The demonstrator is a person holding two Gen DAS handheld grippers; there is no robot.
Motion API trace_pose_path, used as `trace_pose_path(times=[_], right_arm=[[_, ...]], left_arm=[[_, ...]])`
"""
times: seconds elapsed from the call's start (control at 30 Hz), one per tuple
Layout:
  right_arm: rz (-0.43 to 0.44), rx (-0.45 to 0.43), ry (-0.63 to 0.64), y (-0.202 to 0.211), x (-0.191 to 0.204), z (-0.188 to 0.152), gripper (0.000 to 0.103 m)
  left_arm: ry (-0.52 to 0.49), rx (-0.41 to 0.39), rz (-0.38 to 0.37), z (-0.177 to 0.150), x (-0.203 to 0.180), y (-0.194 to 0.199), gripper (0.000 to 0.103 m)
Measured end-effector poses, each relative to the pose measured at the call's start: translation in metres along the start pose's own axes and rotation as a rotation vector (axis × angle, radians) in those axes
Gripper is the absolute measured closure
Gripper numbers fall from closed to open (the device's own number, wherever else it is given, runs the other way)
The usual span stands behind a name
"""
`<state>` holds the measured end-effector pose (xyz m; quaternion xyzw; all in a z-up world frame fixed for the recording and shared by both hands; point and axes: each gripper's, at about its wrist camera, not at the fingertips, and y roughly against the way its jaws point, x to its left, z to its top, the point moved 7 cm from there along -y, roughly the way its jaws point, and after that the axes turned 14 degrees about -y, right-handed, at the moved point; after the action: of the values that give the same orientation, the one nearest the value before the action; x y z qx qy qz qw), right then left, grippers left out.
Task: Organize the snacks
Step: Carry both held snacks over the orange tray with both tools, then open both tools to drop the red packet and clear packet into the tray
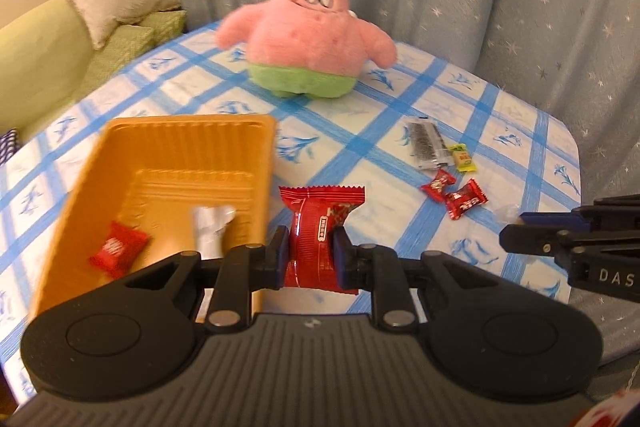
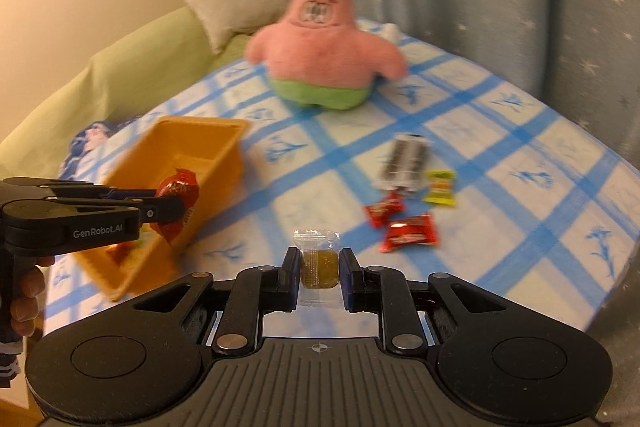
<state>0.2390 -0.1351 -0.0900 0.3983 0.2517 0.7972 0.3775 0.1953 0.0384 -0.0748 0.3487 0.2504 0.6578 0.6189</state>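
Only from the left wrist: tray contents, red candy.

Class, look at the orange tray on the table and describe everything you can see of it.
The orange tray is a shallow rectangular container that looks like thin moulded plastic, with ribbed walls, a stepped floor and a flat rim. It sits on the blue-checked tablecloth, in front of the pink plush toy. Inside lie a small red wrapped candy and a white wrapper. Neither gripper touches it.
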Motion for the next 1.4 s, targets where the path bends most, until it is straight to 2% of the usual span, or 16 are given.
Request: trace_pose_path(times=[0.3, 0.63, 1.07, 1.4], right_arm=[[0.097, 0.037, 0.046, -0.006, 0.068, -0.025, 0.082], [0.171, 0.066, 0.066, -0.029, 0.128, -0.039, 0.082], [0.177, 0.08, 0.052, -0.081, 0.174, -0.033, 0.082], [0.132, 0.082, 0.007, -0.116, 0.177, -0.019, 0.082]], left_arm=[[0.042, -0.002, 0.065, -0.033, 0.044, 0.039, 0.083], [0.068, 0.007, 0.106, -0.055, 0.085, 0.052, 0.083], [0.059, 0.037, 0.086, -0.055, 0.122, 0.024, 0.083], [0.048, 0.043, 0.05, -0.042, 0.139, -0.012, 0.083]])
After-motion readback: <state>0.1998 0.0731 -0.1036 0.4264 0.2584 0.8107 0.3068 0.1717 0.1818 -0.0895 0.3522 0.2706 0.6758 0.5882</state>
